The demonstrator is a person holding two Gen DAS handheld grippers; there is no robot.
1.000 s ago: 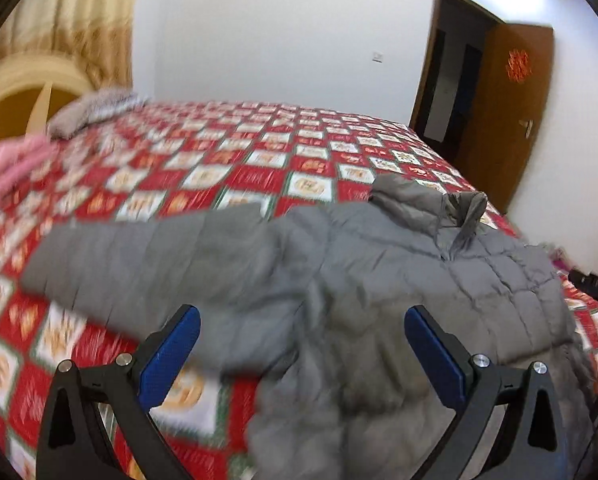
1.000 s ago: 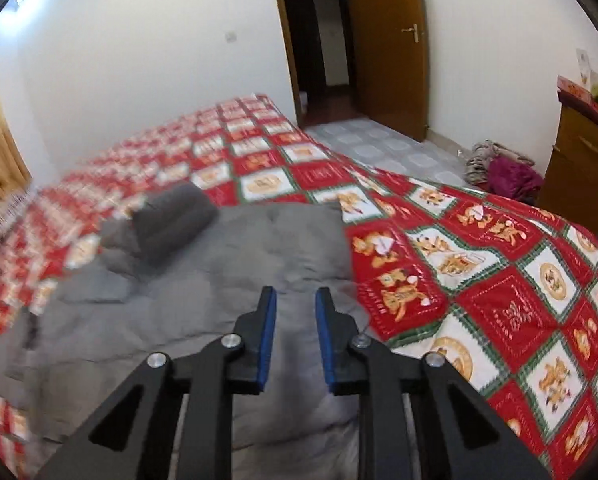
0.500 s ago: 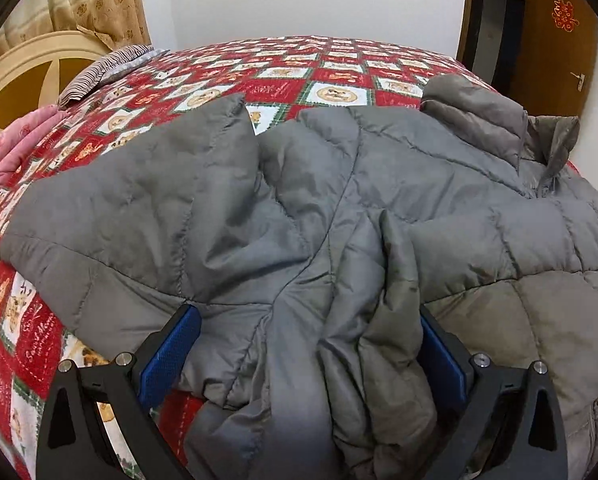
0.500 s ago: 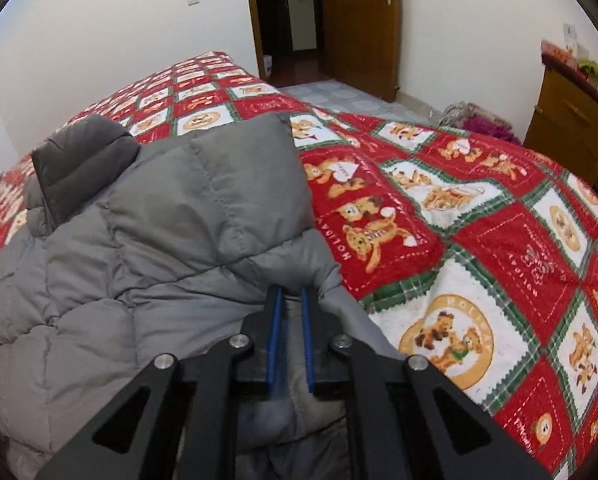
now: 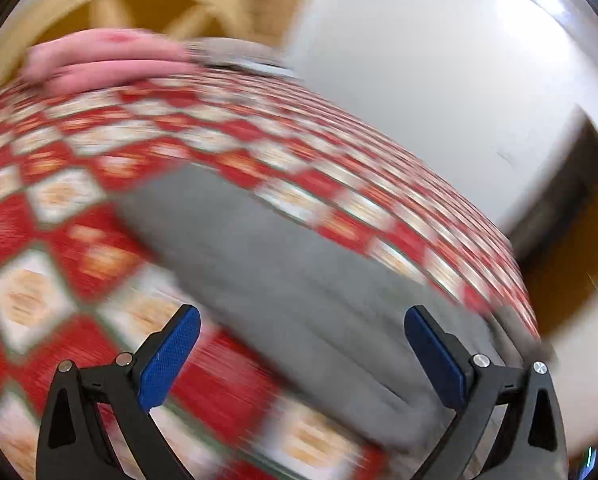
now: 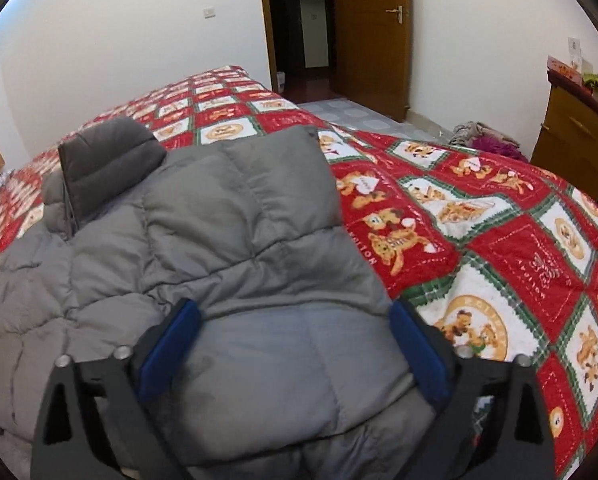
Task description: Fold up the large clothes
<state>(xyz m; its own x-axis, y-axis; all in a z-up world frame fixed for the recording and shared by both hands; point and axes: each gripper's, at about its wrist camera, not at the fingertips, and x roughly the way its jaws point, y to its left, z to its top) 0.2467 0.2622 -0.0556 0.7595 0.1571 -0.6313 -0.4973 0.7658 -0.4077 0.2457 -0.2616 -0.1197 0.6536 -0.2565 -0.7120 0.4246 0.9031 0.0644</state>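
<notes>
The grey quilted puffer jacket (image 6: 227, 264) lies spread on the bed, its folded-over sleeve panel on top of the body and its collar (image 6: 107, 160) standing up at the far end, toward the white wall. It looks bulky but light: padded, soft, with no stiffness of its own, so any fold will likely spring back a little and a lifted edge will sag. The shell looks smooth and probably slippery, so a hold is best taken where the fabric is doubled or seamed, at the hem, a cuff or a quilting line beside the collar, rather than on a puffed panel.

The bedspread (image 6: 499, 248) under the jacket is a red, white and green patchwork with bear prints, lying flat, and gives a wide soft surface on every side of the jacket. Beyond the jacket's collar stands a white wall with an open wooden door (image 6: 371, 36); to the right of the jacket are a wooden dresser (image 6: 575, 136) and a heap of clothes (image 6: 487, 136) on the floor.

The right gripper (image 6: 295, 344) hovers over the jacket's near part, its jaws opening wide, the grey fabric lying between them but not pinched. The left gripper (image 5: 301, 356) shows in a heavily blurred view, jaws wide apart and holding nothing, above a grey sleeve (image 5: 283, 280) stretched over the bedspread, with pink bedding (image 5: 103, 60) and a headboard (image 5: 147, 4) behind.
</notes>
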